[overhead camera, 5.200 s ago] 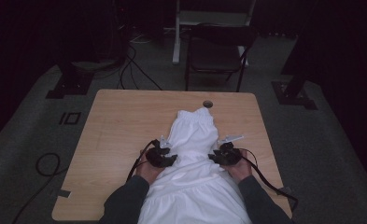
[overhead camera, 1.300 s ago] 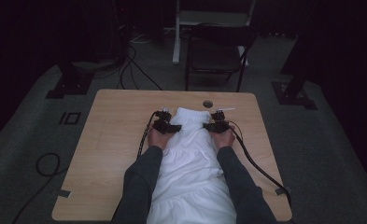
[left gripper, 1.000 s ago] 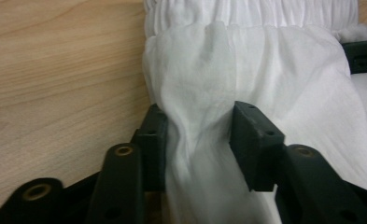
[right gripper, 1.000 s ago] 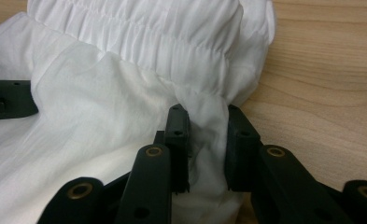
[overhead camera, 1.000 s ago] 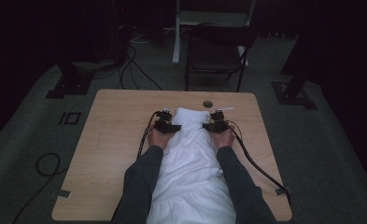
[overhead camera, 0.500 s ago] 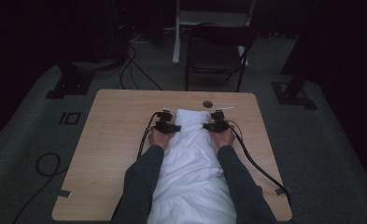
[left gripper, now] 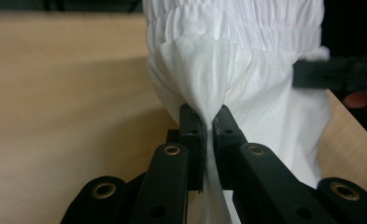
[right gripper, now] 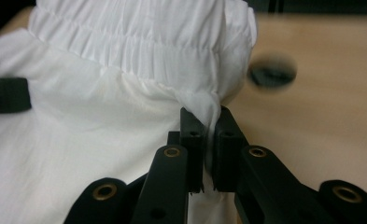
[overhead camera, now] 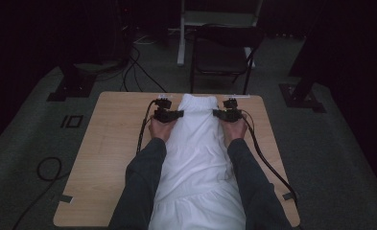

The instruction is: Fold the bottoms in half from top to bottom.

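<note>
Forearms in grey sleeves [overhead camera: 143, 182] reach over a white garment [overhead camera: 198, 158] that lies lengthwise on the wooden table [overhead camera: 109, 158], hanging off its near edge. Further on, the left gripper [left gripper: 208, 122] pinches a fold of cloth just below the gathered waistband [left gripper: 246, 23]; the right gripper [right gripper: 208, 123] likewise clamps the opposite side. Both have just been closing. Beyond stands a dark chair [overhead camera: 222, 52].

Dim, dark-edged high view; brighter claw views, soft-focused backgrounds, slight motion blur.

White garment's [overhead camera: 198, 158] near hem runs off frame.
</note>
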Motion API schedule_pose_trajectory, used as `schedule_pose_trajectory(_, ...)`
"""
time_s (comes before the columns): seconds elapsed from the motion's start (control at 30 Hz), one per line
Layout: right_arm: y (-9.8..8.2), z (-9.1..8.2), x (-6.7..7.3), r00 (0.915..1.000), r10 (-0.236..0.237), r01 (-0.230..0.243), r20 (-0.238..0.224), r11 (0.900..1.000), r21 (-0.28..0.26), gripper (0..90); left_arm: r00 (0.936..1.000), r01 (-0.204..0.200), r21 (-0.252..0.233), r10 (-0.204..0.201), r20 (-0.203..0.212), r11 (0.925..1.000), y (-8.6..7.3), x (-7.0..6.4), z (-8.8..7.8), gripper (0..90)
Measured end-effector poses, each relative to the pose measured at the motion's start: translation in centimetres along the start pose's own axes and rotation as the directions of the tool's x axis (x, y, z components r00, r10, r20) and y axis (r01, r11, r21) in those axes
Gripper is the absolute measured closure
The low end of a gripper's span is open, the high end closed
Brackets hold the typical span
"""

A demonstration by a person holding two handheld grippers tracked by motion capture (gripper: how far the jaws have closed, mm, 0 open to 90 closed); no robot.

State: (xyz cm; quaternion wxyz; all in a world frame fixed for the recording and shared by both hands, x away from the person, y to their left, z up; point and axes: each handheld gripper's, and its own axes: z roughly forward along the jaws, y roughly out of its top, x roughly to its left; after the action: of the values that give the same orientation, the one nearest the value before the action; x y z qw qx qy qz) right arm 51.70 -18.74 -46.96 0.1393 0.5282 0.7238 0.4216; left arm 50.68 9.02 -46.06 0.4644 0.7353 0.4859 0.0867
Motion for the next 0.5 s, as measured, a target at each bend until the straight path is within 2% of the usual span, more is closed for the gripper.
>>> schedule_pose_trajectory(0.03, 0.7, -0.6, 0.2, 0.9999, -0.010, 0.010, 0.001, 0.999, -0.030, 85.3, 1.0000, -0.002, -0.020, 0.002, 0.003, 0.9998, 0.5, -0.1, -0.4, 85.7)
schedule_pose_trajectory(0.07, 1.2, -1.0, 0.4, 0.9999, -0.017, 0.017, 0.001, 0.998, -0.055, 85.2, 0.9998, 0.005, -0.066, -0.004, 0.018, 0.9978, 1.3, -0.3, -1.2, 85.7)
schedule_pose_trajectory(0.1, 1.9, -1.8, 0.6, 0.9996, -0.026, 0.025, -0.008, 0.995, -0.101, 85.2, 0.9996, 0.006, -0.077, -0.004, 0.026, 0.9970, 1.7, -0.3, -1.6, 85.7)
schedule_pose_trajectory(0.17, 2.9, -2.8, 1.0, 0.9986, -0.040, 0.035, -0.033, 0.988, -0.149, 85.1, 0.9995, -0.028, -0.089, 0.029, 0.009, 0.9956, 2.6, -0.7, -2.5, 85.7)
schedule_pose_trajectory(0.23, 3.4, -3.3, 1.3, 0.9970, -0.059, 0.052, -0.050, 0.988, -0.146, 85.1, 0.9995, -0.021, -0.097, 0.023, 0.024, 0.9950, 2.8, -0.7, -3.1, 85.7)
schedule_pose_trajectory(0.3, 3.3, -3.5, 1.5, 0.9959, -0.066, 0.057, -0.062, 0.989, -0.134, 85.1, 0.9992, -0.034, -0.071, 0.035, 0.019, 0.9969, 2.5, -0.6, -3.3, 85.6)
schedule_pose_trajectory(0.37, 2.9, -3.6, 1.6, 0.9944, -0.075, 0.066, -0.074, 0.991, -0.117, 85.1, 0.9990, -0.036, -0.047, 0.037, 0.025, 0.9982, 2.1, -0.7, -3.6, 85.6)
schedule_pose_trajectory(0.43, 2.2, -3.8, 1.8, 0.9921, -0.077, 0.067, -0.099, 0.993, -0.102, 85.0, 0.9975, -0.065, -0.028, 0.066, 0.027, 0.9975, 1.7, -1.0, -4.2, 85.6)
schedule_pose_trajectory(0.5, 1.4, -4.3, 2.0, 0.9876, -0.095, 0.084, -0.125, 0.992, -0.091, 85.0, 0.9955, -0.078, -0.029, 0.079, 0.052, 0.9966, 1.0, -1.4, -5.3, 85.5)
